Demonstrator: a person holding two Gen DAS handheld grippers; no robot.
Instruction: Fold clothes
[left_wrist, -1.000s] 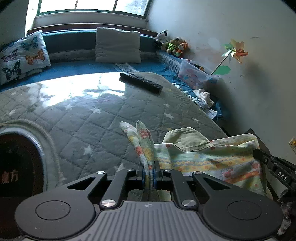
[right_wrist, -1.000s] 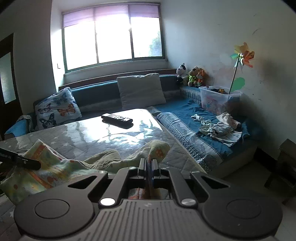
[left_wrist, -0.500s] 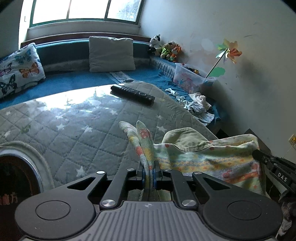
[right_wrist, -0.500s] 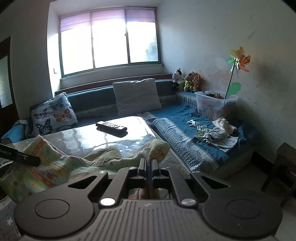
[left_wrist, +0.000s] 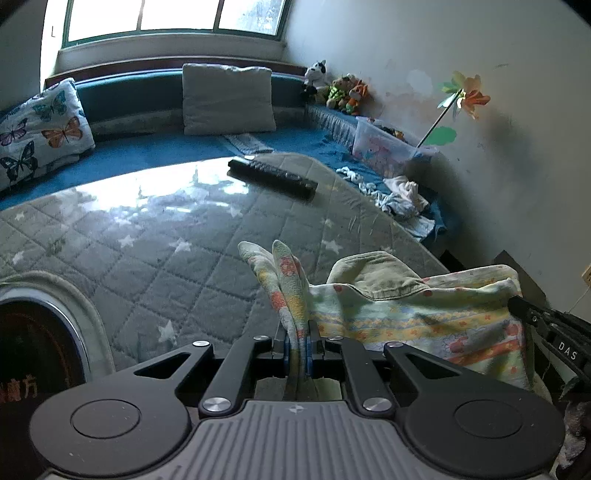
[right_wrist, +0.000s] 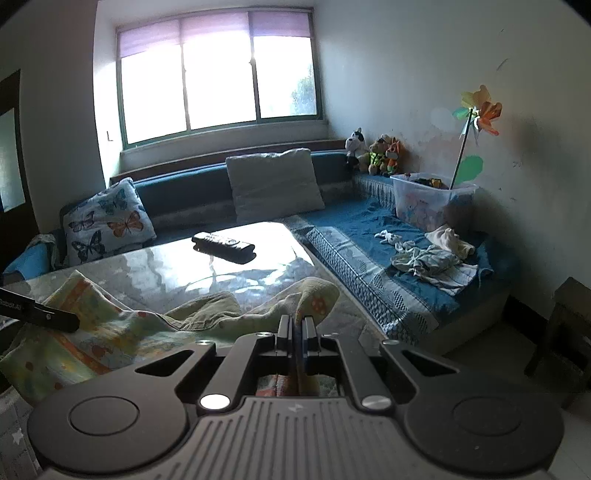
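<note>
A small patterned garment (left_wrist: 417, 317), pale yellow-green with orange and red prints, hangs stretched between my two grippers above the quilted grey table (left_wrist: 177, 258). My left gripper (left_wrist: 297, 341) is shut on one corner of it, which sticks up between the fingers. My right gripper (right_wrist: 295, 328) is shut on the other corner of the garment (right_wrist: 110, 332). The right gripper's tip shows at the right edge of the left wrist view (left_wrist: 546, 328), and the left gripper's tip at the left edge of the right wrist view (right_wrist: 40, 314).
A black remote (left_wrist: 271, 177) lies on the far side of the table. A blue sofa (right_wrist: 373, 221) wraps around behind and to the right, with pillows, a heap of small clothes (right_wrist: 432, 258), a clear bin (right_wrist: 428, 201) and plush toys. A wall stands at the right.
Both grippers have lifted with the garment held between them; the views now look higher over the table and show more of the window. The grips have not changed.
</note>
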